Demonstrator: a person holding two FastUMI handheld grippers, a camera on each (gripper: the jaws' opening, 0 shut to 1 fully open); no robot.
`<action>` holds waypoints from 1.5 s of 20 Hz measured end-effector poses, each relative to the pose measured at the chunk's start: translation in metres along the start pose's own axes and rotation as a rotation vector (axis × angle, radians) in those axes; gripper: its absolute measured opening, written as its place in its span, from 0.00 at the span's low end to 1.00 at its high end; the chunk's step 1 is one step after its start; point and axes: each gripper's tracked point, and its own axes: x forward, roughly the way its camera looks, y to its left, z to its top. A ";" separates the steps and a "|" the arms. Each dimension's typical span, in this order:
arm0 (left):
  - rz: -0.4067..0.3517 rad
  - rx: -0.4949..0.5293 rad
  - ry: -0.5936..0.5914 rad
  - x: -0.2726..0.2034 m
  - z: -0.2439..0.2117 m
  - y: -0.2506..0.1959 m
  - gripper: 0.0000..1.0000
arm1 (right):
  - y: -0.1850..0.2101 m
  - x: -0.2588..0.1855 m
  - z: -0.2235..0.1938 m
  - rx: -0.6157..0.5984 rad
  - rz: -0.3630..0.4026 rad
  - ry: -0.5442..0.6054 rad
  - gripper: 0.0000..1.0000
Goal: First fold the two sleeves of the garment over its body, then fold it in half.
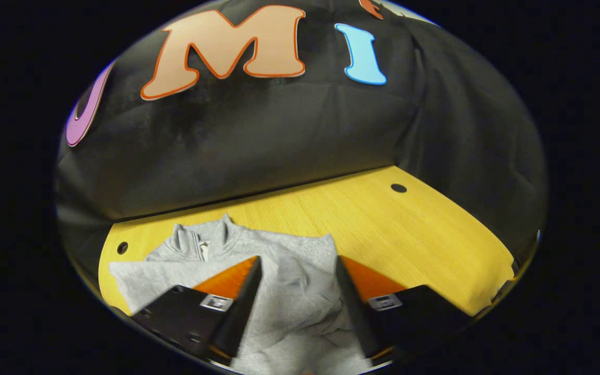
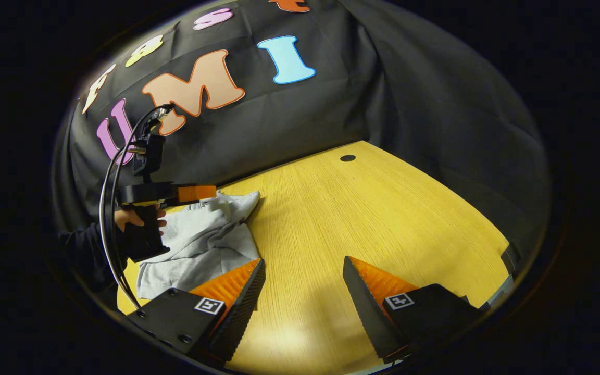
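We see the grey fleece garment with a short zip collar (image 1: 258, 260) lying rumpled on the yellow wood-grain table (image 1: 409, 245), near the table's back edge and close to the black cloth wall; its collar points toward the wall, and folds of cloth are bunched over the body. We can read no brand or label on the garment. In the left gripper view, the left gripper (image 1: 297, 271) hangs over the garment with its two fingers spread apart, grey cloth showing between them; we cannot tell whether the tips touch the fabric. In the right gripper view, the right gripper (image 2: 304, 271) stands over bare table just beside the garment's near edge, its fingers wide apart and holding nothing. Small square black-and-white marker tags (image 2: 209, 305) sit on the finger mounts; they carry a pattern, not words. Farther off in that view, a hand (image 2: 136, 216) in a dark sleeve (image 2: 84, 247) grips the other gripper's handle above the garment, a black cable (image 2: 110, 208) looping from it. Two dark round holes (image 1: 398, 188) mark the tabletop.
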 end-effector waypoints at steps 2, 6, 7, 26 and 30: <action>0.011 -0.003 -0.045 -0.015 0.009 0.009 0.97 | 0.009 0.006 0.007 -0.012 0.019 -0.011 0.96; 0.090 -0.050 -0.105 -0.057 0.011 0.056 0.97 | 0.038 0.022 0.010 -0.031 0.072 -0.005 0.96; 0.121 -0.059 -0.105 -0.070 0.006 0.072 0.97 | 0.046 0.025 0.011 -0.039 0.083 -0.005 0.96; 0.379 -0.246 0.140 -0.243 -0.200 0.235 0.98 | 0.107 0.056 -0.036 -0.231 0.122 0.113 0.96; 0.386 -0.266 0.203 -0.256 -0.240 0.232 0.97 | 0.108 0.058 -0.058 -0.289 0.114 0.150 0.97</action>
